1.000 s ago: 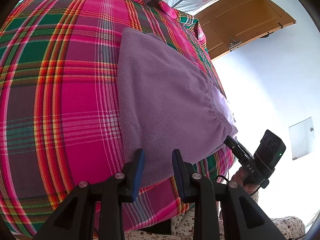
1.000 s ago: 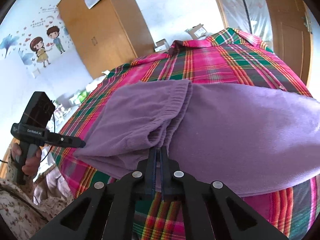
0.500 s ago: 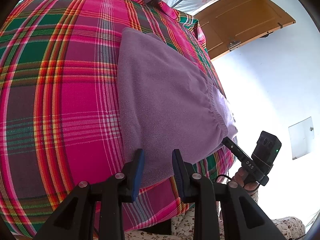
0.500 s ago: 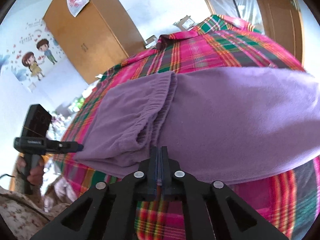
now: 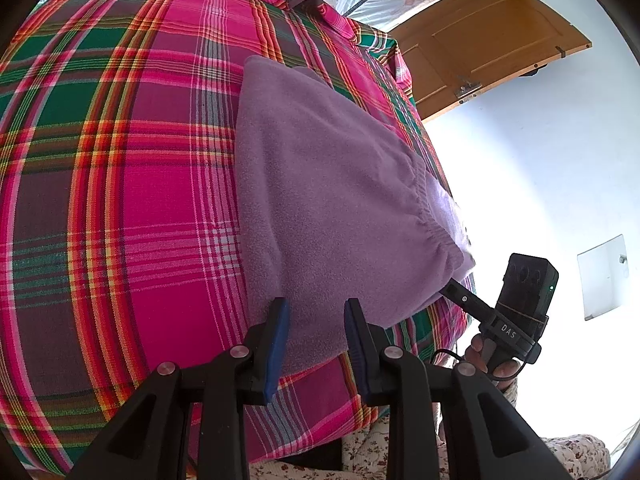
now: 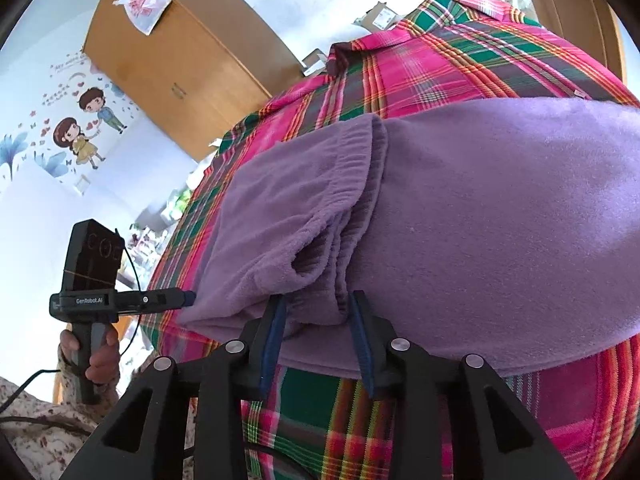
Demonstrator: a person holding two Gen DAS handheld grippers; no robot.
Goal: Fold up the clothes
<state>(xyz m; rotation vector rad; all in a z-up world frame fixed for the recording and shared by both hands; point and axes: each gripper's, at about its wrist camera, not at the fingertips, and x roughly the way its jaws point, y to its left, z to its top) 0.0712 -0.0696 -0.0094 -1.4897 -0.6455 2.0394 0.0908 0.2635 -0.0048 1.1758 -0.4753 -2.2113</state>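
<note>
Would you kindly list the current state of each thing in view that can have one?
Left gripper: open, jaws either side of the garment's near edge.
Right gripper: open, at the waistband edge.
Purple garment: folded, lying flat on the plaid cloth.
Elastic waistband: gathered, layers stacked.
Wooden door: open.
Wardrobe: doors shut; plastic bag on top.

A purple fleece garment (image 5: 336, 200) lies folded flat on the plaid-covered bed (image 5: 120, 200), its gathered elastic waistband (image 6: 352, 184) at the near corner, layers stacked and slightly gaping open there
</note>
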